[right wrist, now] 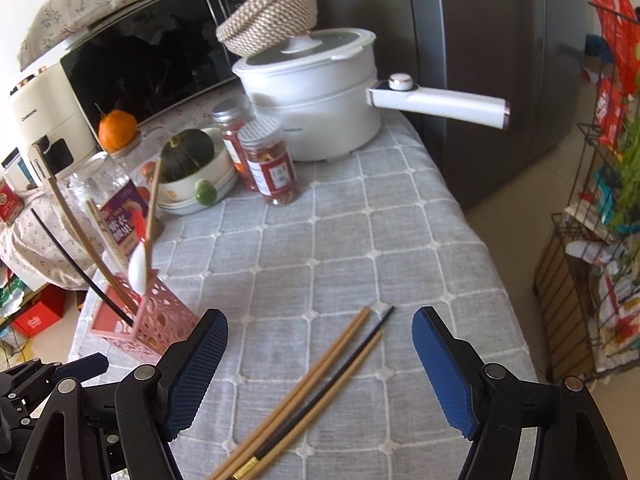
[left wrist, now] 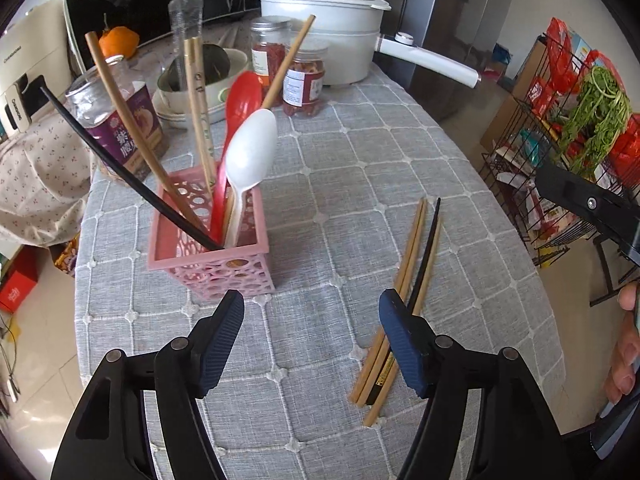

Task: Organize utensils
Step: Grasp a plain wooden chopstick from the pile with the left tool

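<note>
Both sets of jaws stand wide and empty. The left gripper (left wrist: 312,338) hangs over bare cloth at lower centre of its view, its right pad just beside the chopsticks (left wrist: 404,308), whether touching I can't quite say. The right gripper (right wrist: 320,364) straddles the same bundle, chopsticks (right wrist: 316,384) lying loose between its pads, nothing pinched.

That bundle, tan sticks and one black, lies flat on the tablecloth (left wrist: 340,168), right of the pink basket (left wrist: 212,256).

Handling: light, stiff, thin and smooth, so they'll likely roll or scissor apart. I'd pinch across all of them near the middle, square to their length.

Left view gives the full basket, already holding chopsticks, a red spoon (left wrist: 236,120) and a white spoon (left wrist: 250,156), plus the sticks' whole length. Right view cuts off their near ends at the bottom edge but shows the gap on either side.
</note>
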Motion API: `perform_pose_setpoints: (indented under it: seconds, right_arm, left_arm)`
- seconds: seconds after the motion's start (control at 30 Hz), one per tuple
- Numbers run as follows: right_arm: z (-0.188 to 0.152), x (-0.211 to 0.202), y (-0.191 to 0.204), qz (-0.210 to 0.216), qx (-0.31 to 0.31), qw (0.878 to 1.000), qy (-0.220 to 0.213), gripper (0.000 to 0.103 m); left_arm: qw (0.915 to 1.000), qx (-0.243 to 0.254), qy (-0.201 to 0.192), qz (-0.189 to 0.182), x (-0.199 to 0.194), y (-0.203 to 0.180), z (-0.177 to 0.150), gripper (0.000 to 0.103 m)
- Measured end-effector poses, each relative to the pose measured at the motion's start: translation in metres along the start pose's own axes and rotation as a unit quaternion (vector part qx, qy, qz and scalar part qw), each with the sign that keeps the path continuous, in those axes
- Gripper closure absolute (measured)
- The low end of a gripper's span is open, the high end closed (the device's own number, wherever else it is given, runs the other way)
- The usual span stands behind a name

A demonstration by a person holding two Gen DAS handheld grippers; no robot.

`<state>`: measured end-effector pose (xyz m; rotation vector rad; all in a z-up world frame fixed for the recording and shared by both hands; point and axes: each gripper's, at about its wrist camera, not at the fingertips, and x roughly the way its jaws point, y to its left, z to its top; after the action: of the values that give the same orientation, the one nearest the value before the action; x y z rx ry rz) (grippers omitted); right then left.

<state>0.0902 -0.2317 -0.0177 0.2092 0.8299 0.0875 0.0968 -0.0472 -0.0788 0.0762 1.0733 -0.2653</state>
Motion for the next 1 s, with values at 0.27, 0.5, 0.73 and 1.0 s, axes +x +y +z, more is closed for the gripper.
perform_pose_setpoints:
  seconds: [0.27, 0.5, 0.73, 1.0]
  right_arm:
    - [-0.014, 0.022, -0.054, -0.021, 0.051, 0.996, 0.073, 0.022]
    - [-0.021, 0.040, -0.090, -0.034, 0.084, 0.989, 0.115, 0.022]
    - [-0.017, 0.043, -0.100, -0.031, 0.080, 0.989, 0.118, 0.022]
    - [-0.015, 0.042, -0.105, -0.026, 0.075, 0.990, 0.116, 0.022]
  left_arm:
    - [0.9975, 0.040, 0.052, -0.028, 0.051, -0.053, 0.016, 0.037]
    - [0.9937, 0.035, 0.092, -0.053, 0.104, -0.067, 0.040, 0.089]
    - [0.9912, 0.051, 0.115, -0.041, 0.132, -0.081, 0.054, 0.099]
    - [0.9888, 0.054, 0.125, -0.063, 0.134, -0.093, 0.061, 0.099]
